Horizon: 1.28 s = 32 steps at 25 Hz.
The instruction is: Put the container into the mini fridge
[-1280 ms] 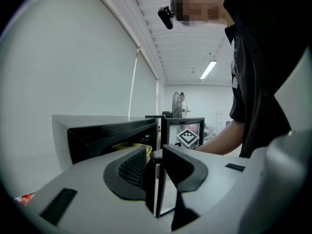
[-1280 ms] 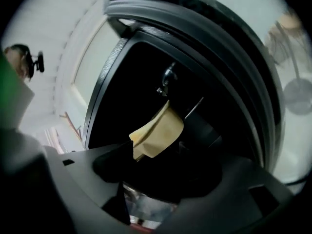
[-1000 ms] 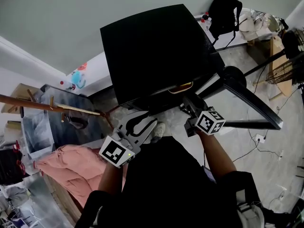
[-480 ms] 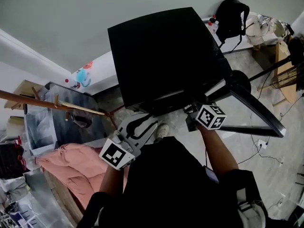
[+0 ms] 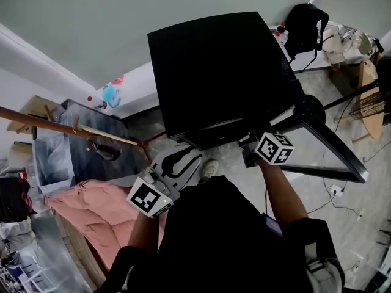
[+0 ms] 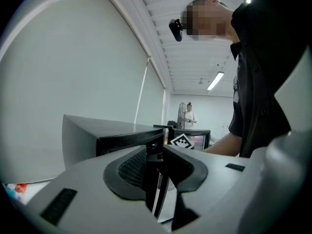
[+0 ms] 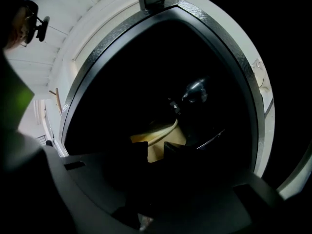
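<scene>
Nearest the camera, the left gripper (image 6: pixel 155 153) is held low in front of the person's dark-clad body, short of the mini fridge (image 5: pixel 220 66). Its jaws are slightly parted and nothing is between them. It touches nothing.

The right gripper (image 7: pixel 155 151) reaches into the fridge's open front at the lower right corner, with its marker cube just outside the opening. Its jaws have just been closing and now stand a narrow gap apart.

The container (image 7: pixel 168 132) lies inside the dark cavity, directly at the jaw tips. It is pale cream-yellow with a lighter curved rim band running above its wall. The wall shows through the gap and extends past both tips. The interior is too dark to tell whether the pads press on it. No lid or contents can be made out. From the head view the container is hidden.

The fridge is a black box, and its door (image 5: pixel 330 138) is swung open to the right.

Beyond it, a pink cloth (image 5: pixel 85 209) lies on the floor at the left. A black backpack (image 5: pixel 305 23) stands against the far wall.
</scene>
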Tool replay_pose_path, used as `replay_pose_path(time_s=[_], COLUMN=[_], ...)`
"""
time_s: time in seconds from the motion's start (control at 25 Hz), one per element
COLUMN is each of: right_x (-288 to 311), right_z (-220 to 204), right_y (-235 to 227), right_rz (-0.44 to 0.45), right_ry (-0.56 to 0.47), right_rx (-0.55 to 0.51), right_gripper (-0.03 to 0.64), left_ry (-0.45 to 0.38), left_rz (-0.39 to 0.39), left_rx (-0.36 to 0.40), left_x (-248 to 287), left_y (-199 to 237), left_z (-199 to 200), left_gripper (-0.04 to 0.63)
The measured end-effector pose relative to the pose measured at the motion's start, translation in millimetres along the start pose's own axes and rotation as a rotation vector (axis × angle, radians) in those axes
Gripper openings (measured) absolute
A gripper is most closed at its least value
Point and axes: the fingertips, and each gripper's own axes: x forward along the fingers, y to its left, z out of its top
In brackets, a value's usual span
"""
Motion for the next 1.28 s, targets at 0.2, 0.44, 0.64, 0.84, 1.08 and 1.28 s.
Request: replay_pose_path(time_s=[0.2, 0.44, 0.64, 0.84, 1.08, 1.28], right_x=[-18.7, -57.9, -85.9, -114.0, -143.0, -160.5], right_z=[-0.4, 8.6, 19.8, 33.4, 50.3, 62.5], right_y=[10.1, 31.5, 46.8, 57.6, 68.3, 72.8], right_rz=[0.016, 0.043, 0.056, 0.064, 0.069, 0.072], right_ry=[-0.006, -0.04, -0.096, -0.144, -0.199, -0.246], right_rx=[-0.01, -0.085, -0.102, -0.123, -0.188, -0.217], right_gripper=[0.118, 0.117, 0.115, 0.1, 0.077, 0.043], left_ry=[-0.016, -0.015, -0.02, -0.037, -0.077, -0.081], left_rz=[-0.011, -0.012, 0.006, -0.02, -0.032, -0.057], left_rx=[0.009, 0.071, 0.072, 0.073, 0.057, 0.054], left_x=[3.4, 14.2, 21.3, 31.1, 44.5, 55.4], left_y=[-5.3, -12.3, -14.0, -20.4, -28.5, -39.7], left_z=[1.9, -1.5, -0.1, 4.5, 13.6, 15.6], left_gripper=[0.115, 0.11, 0.096, 0.081, 0.081, 0.077])
